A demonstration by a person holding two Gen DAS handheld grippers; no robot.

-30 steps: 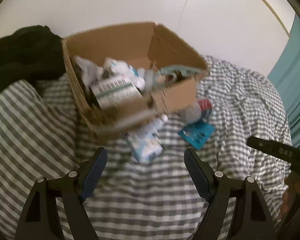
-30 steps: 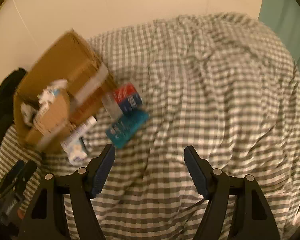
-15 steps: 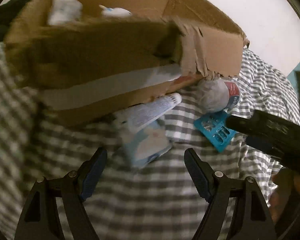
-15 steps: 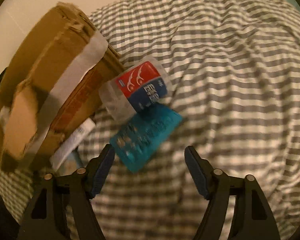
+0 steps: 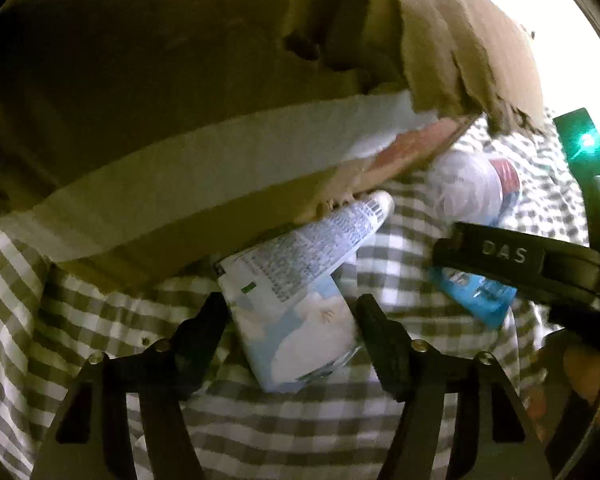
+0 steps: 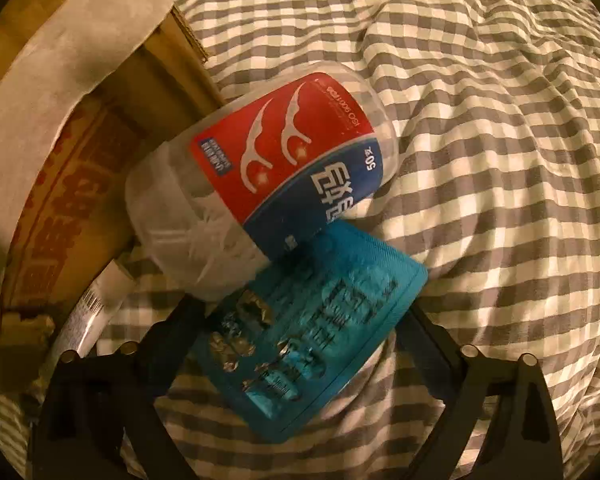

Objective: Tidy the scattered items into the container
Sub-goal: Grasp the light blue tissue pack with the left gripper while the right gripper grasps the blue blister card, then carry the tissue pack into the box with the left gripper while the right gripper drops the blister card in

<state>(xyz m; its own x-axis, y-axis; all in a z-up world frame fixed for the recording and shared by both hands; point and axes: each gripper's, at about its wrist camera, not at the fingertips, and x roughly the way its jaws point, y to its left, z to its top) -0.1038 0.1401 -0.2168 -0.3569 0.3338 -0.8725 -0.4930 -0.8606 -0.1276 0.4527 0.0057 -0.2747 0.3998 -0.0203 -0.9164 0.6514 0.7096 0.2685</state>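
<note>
box (image 5: 180, 120) top cut off by frame | tube (image 5: 308, 248) part under box | blister pack (image 5: 476, 292) part behind right claw (image 5: 516, 264)

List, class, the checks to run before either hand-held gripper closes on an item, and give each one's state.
1. Left hand-held gripper open and straddling the light blue packet: ok.
2. Packet free of other items: not ok, the white tube lies across it.
3. Right hand-held gripper open around the teal blister pack: ok.
4. Blister pack free: not ok, the floss-pick jar overlaps its top.
5. Room in the cardboard box: cannot tell.
</note>
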